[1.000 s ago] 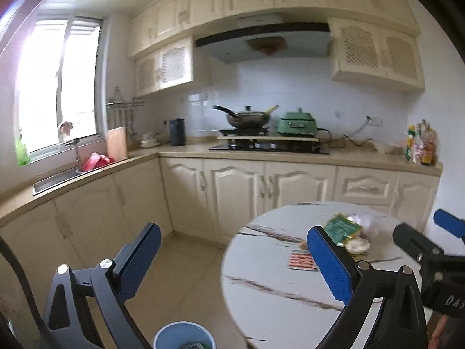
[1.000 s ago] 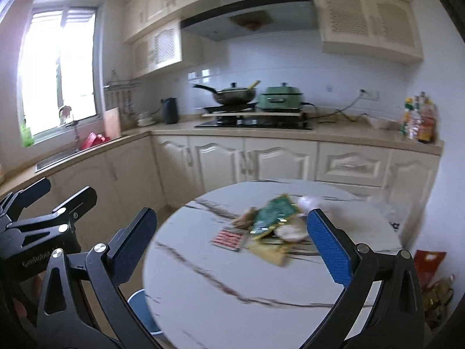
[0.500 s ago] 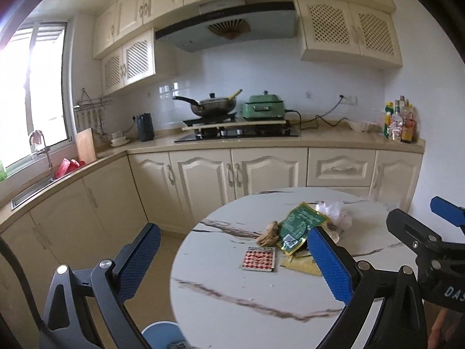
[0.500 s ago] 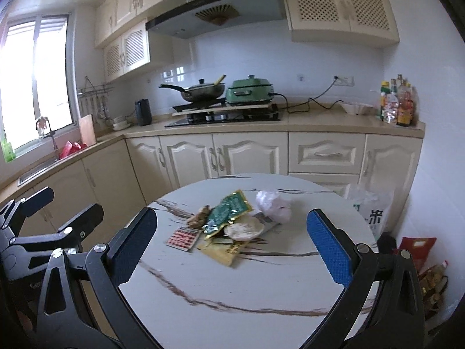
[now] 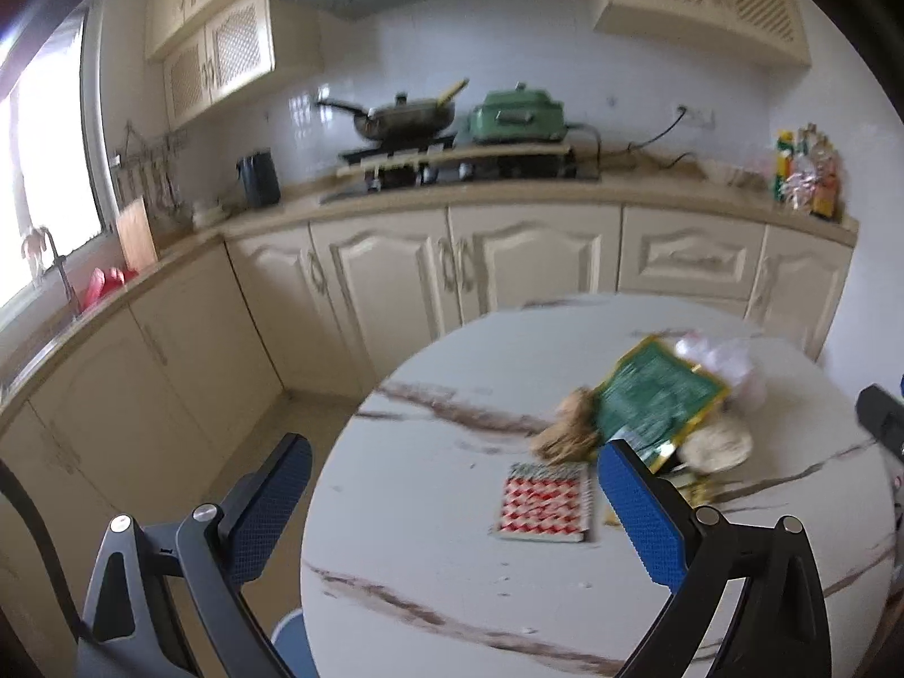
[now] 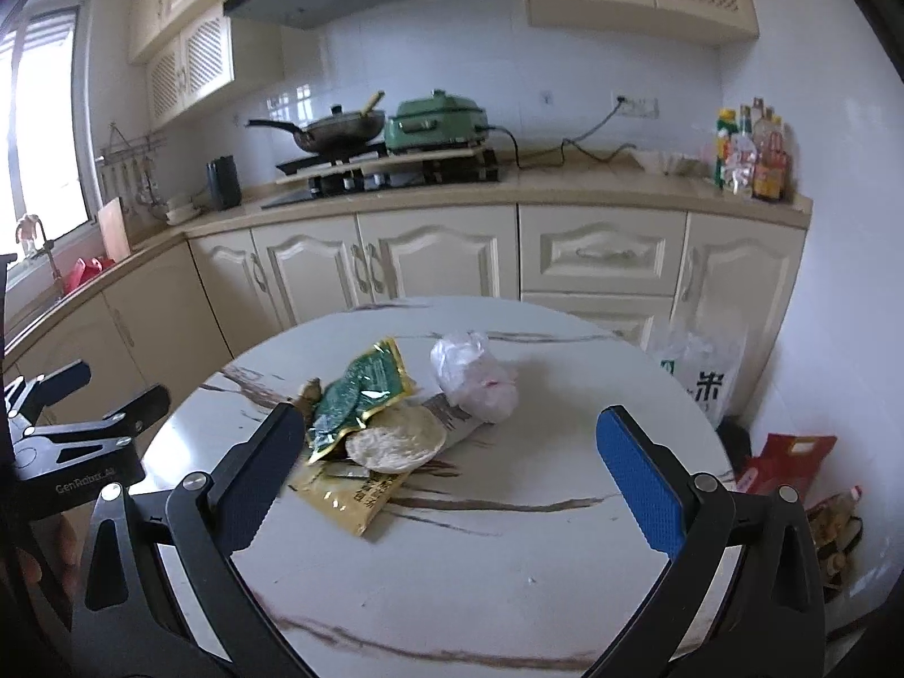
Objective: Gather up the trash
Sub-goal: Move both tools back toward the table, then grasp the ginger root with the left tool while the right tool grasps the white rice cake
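Clearly spread wide and holding nothing, both sets of jaws: left gripper (image 5: pixel 452 508) above the near left edge of the round marble tabletop (image 6: pixel 508 565), right gripper (image 6: pixel 452 472) over its near middle. Heaped mid-tabletop, touching and overlapping: green snack packet (image 6: pixel 361 395), pale round wafer (image 6: pixel 395 440), yellow packet (image 6: pixel 350 497) beneath, crumpled white plastic bag (image 6: pixel 474 378) to the right. Just left of the pile, a red-and-white checkered card (image 5: pixel 542 503), lying flat. Below the tabletop edge, a sliver of blue bin (image 5: pixel 291 644).
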A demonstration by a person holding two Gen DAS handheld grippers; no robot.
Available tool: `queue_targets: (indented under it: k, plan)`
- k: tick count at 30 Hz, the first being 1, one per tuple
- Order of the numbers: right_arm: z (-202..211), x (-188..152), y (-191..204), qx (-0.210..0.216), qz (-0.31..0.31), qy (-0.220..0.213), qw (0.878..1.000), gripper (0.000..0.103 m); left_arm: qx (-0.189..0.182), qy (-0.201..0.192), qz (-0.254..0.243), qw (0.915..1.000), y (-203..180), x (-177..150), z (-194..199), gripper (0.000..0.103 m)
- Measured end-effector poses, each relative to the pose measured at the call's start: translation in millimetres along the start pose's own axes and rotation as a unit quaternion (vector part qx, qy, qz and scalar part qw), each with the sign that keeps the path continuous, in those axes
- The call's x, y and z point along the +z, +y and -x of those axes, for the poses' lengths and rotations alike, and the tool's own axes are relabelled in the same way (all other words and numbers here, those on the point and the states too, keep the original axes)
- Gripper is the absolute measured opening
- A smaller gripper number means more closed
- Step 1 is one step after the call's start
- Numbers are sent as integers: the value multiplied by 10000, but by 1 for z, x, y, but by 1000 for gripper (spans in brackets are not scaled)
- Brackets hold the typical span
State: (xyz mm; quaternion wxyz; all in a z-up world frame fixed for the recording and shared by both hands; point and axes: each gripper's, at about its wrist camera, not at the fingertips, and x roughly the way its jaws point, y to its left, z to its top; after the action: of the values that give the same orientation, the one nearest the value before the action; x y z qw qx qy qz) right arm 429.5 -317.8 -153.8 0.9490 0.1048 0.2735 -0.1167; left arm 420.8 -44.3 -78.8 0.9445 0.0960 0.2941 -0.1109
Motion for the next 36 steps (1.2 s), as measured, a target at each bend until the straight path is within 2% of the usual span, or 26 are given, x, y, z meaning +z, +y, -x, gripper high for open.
queue_targets:
  k: [4,14,19,26,27,28,29,30,31,32,36]
  plan:
    - [-24,-1,-2,40,-30,182,9998,103,-158,371,141,9991,6,4,-37,100]
    - [-53,-7,-13,6,-53,401,9992,103,-711,785,-309,9939,-29,34,-110,100]
    - [-57,-10,-20,-29,-111,454,9989,103,-790,933,-491,9913,-43,52,-147,100]
    - [-61,-8,-23,-46,-119,474,9988,103,-896,1164,-247,9888,-41,64,-193,98]
    - [-63,-8,-23,-45,-118,491,9987,103,-919,1181,-191,9885,-40,65,-198,96]
    - [-64,-8,-24,-34,-118,498,9987,103,-933,1225,-108,9880,-37,65,-203,83]
    - [-65,-8,-24,-34,-118,509,9986,103,-988,1323,-48,9863,-34,65,-209,76]
    - [-66,-8,-24,-34,-118,524,9986,103,-1027,1403,6,9848,-33,63,-213,62]
    - [-68,-7,-24,-36,-123,535,9985,103,-1086,1520,59,9824,-31,62,-220,57]
    - [-68,-7,-25,-28,-134,540,9984,103,-1002,1452,-4,9843,-31,62,-224,54]
    - [-72,-6,-25,-13,-142,563,9983,103,-1001,1422,-125,9847,-37,64,-228,49]
